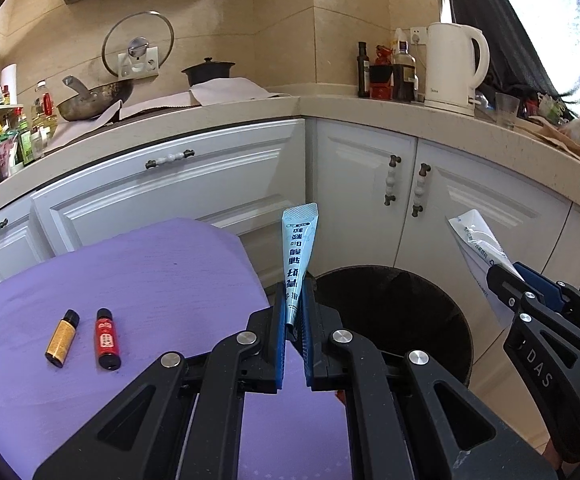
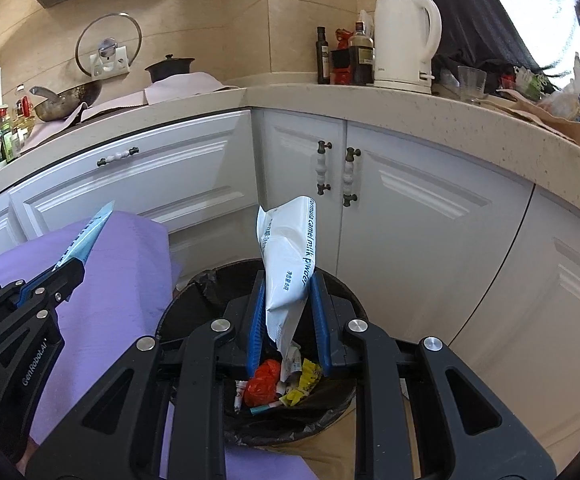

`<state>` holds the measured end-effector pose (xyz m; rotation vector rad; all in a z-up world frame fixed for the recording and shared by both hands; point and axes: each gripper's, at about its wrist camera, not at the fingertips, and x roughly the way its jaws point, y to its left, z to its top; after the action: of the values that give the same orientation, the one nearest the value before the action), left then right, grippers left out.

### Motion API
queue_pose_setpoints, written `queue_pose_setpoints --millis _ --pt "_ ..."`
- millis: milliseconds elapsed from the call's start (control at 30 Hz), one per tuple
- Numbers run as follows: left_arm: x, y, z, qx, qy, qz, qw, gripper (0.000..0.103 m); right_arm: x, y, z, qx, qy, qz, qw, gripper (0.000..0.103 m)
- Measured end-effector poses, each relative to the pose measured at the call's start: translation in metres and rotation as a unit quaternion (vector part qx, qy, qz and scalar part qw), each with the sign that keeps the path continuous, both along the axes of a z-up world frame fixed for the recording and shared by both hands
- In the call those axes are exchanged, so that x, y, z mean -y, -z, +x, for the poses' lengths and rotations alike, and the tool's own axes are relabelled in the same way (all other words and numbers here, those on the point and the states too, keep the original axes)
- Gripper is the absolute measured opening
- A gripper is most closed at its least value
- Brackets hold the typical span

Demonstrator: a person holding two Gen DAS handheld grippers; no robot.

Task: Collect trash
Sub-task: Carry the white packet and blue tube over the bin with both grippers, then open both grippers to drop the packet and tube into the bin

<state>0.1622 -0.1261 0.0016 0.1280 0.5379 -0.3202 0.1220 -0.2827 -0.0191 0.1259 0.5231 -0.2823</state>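
Left gripper [image 1: 292, 312] clamped on light-blue sachet [image 1: 298, 256], upright. Right gripper [image 2: 287, 308] pinching white milk powder packet [image 2: 290, 264] above black-lined trash bin [image 2: 193, 304]. At 9 o'clock, purple-covered table [image 1: 149, 280] bearing two small bottles [image 1: 83, 338].
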Motion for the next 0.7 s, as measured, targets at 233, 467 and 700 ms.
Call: queue_pose_setpoints --millis 233,467,700 --pt "0.014 0.008 0.011 -0.007 0.003 0.008 0.9999 0.008 0.008 0.009 0.009 -0.006 0.005 0.004 1.0 0.021" --pt "0.024 0.015 0.019 -0.013 0.006 0.014 0.9998 0.008 0.015 0.016 0.016 -0.01 0.012 0.007 1.0 0.021" --pt "0.034 0.026 0.029 -0.026 0.011 0.025 0.9993 0.043 0.023 0.029 0.025 -0.023 0.016 0.013 1.0 0.039"
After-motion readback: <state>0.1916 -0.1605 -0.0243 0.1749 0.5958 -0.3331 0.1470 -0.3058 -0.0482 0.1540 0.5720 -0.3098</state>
